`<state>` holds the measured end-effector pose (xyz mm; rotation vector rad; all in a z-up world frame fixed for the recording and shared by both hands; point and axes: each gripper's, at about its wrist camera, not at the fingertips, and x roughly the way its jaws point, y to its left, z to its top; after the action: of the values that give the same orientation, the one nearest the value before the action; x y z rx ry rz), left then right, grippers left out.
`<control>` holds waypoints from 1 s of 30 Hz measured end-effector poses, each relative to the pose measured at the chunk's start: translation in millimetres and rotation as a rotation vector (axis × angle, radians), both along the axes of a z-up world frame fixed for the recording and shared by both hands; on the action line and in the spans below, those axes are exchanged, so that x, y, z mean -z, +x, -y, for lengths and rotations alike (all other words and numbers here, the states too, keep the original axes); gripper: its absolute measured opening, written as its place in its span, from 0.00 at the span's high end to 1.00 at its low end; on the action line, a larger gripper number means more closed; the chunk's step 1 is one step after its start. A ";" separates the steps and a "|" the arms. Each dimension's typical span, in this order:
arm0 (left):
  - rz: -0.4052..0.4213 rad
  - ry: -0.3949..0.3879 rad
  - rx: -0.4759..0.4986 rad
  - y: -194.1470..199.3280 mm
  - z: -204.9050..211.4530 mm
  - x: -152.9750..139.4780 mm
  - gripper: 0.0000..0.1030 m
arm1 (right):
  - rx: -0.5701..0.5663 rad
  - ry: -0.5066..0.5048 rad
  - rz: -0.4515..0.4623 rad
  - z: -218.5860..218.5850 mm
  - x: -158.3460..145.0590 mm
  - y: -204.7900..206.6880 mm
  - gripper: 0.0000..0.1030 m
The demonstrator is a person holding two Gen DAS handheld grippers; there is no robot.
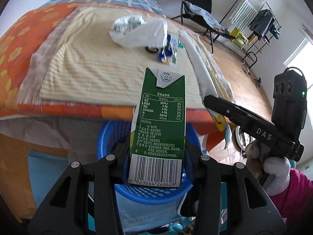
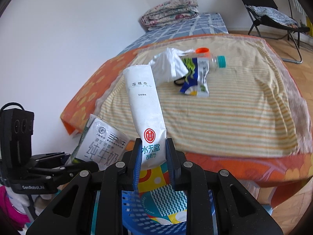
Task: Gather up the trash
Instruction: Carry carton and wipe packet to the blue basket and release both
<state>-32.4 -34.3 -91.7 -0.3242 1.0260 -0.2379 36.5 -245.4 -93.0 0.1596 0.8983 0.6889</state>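
My left gripper (image 1: 156, 156) is shut on a green milk carton (image 1: 159, 121), held upright above a blue plastic basket (image 1: 137, 192). My right gripper (image 2: 153, 156) is shut on a long white wet-wipe packet (image 2: 145, 105), which also hangs over the blue basket (image 2: 135, 213). A colourful wrapper (image 2: 166, 205) lies inside the basket. The right gripper (image 1: 211, 101) with its packet shows at the right of the left wrist view. The left gripper (image 2: 82, 166) with the carton (image 2: 101, 143) shows at the lower left of the right wrist view. More trash lies on the bed.
On the striped blanket (image 2: 234, 117) lie a white plastic bag (image 2: 168, 66), a blue snack wrapper (image 2: 195, 78) and a clear bottle with a teal cap (image 2: 215, 61). A folded quilt (image 2: 172, 11) sits at the bed's far end. A black folding chair (image 2: 270, 9) stands on the wooden floor.
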 end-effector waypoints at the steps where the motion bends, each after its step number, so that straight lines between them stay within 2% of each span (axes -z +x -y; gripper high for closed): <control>1: -0.006 -0.003 0.006 -2.7 1.7 2.7 0.57 | -0.004 0.002 -0.002 -0.2 1.7 -1.7 0.79; 13: -0.035 0.042 0.080 -17.5 21.1 16.7 0.57 | -0.060 -0.006 -0.007 -10.8 14.8 -22.6 0.76; 15: -0.039 0.043 0.084 -17.4 22.1 17.0 0.47 | -0.058 -0.010 -0.007 -10.4 14.4 -22.7 0.76; 17: -0.040 0.037 0.085 -16.7 21.9 17.2 0.43 | -0.054 -0.016 -0.016 -9.9 15.0 -21.6 0.76; 23: -0.052 0.042 0.073 -14.5 19.7 18.8 0.40 | -0.032 -0.033 -0.034 -7.2 17.0 -19.3 0.67; 26: -0.051 0.045 0.067 -13.5 18.4 18.9 0.40 | -0.023 -0.040 -0.035 -6.1 17.4 -19.5 0.56; 30: -0.052 0.047 0.066 -12.5 18.3 19.4 0.40 | -0.012 -0.043 -0.036 -4.3 18.0 -18.4 0.54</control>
<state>-44.9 -52.6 -111.1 -0.2556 1.0930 -0.2657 18.1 -241.0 -110.9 0.1287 0.9483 0.6797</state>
